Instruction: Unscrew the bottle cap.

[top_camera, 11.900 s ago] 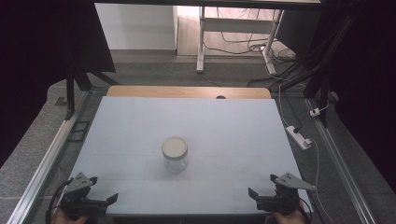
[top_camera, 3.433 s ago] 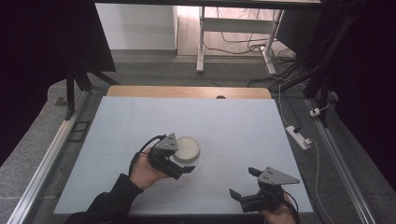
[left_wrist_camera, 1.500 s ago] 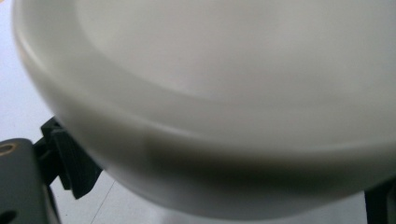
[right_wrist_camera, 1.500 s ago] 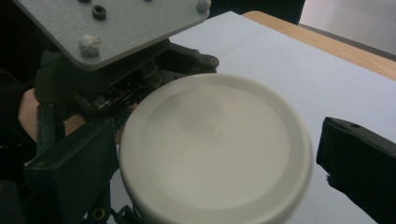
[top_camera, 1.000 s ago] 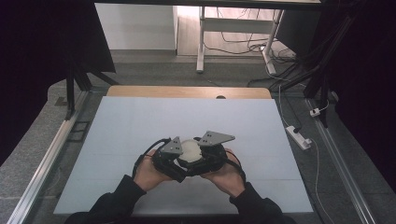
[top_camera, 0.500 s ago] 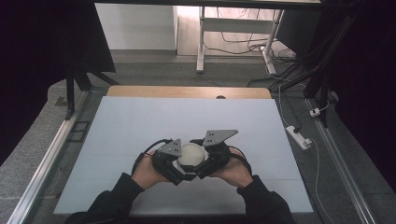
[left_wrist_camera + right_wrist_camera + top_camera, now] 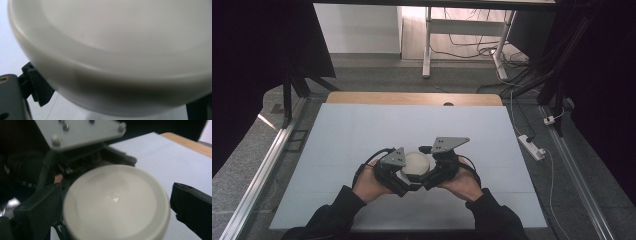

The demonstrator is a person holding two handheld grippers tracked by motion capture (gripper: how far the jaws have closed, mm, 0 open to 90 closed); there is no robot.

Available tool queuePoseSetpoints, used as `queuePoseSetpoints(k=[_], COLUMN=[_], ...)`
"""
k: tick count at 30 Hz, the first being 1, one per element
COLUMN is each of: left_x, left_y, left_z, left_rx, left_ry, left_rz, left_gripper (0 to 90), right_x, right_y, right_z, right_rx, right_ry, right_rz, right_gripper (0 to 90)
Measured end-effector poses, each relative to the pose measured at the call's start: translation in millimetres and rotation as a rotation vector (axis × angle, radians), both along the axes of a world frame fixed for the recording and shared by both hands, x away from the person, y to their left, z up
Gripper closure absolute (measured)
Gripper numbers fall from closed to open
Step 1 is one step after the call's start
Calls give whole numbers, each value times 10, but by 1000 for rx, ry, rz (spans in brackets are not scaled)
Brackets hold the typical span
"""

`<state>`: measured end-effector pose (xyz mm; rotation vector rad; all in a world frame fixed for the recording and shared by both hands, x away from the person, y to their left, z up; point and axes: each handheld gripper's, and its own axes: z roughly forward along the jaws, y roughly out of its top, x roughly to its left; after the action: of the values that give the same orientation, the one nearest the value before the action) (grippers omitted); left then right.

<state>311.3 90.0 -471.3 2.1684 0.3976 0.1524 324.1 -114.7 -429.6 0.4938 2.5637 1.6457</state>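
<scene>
At mid-table, both tongs [image 7: 413,176] flank the jar [image 7: 416,162].

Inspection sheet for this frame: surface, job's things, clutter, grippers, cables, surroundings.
Surface: pale blue mat on a wooden table.
Job's things: one jar, its white lid on, upright near the mat's front middle.
Clutter: nothing seen on the mat.
Grippers: left gripper at the jar from its left, jaws below the lid on either side; right gripper at the lid, one jaw at the lid's edge, the other apart from it. Grip state cannot be told for the left one.
Cables: black cable loops from the left gripper; power strip and cords on the floor to the right.
Surroundings: white desk legs, grey floor.
</scene>
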Motion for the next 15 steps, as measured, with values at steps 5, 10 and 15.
queuePoseSetpoints(k=[5, 10, 15], left_x=[3, -4, -16], left_y=[4, -8, -22], left_z=[6, 17, 22], left_rx=[13, 22, 11], left_ry=[-10, -14, -11], left_rz=[53, 87, 103], left_gripper=[76, 76, 76], right_x=[-59, -104, -133], right_y=[22, 102, 140], right_z=[21, -21, -47], right_rx=[15, -38, -45], right_ry=[4, -38, -54], right_rz=[-125, -171, -187], right_gripper=[0, 0, 61])
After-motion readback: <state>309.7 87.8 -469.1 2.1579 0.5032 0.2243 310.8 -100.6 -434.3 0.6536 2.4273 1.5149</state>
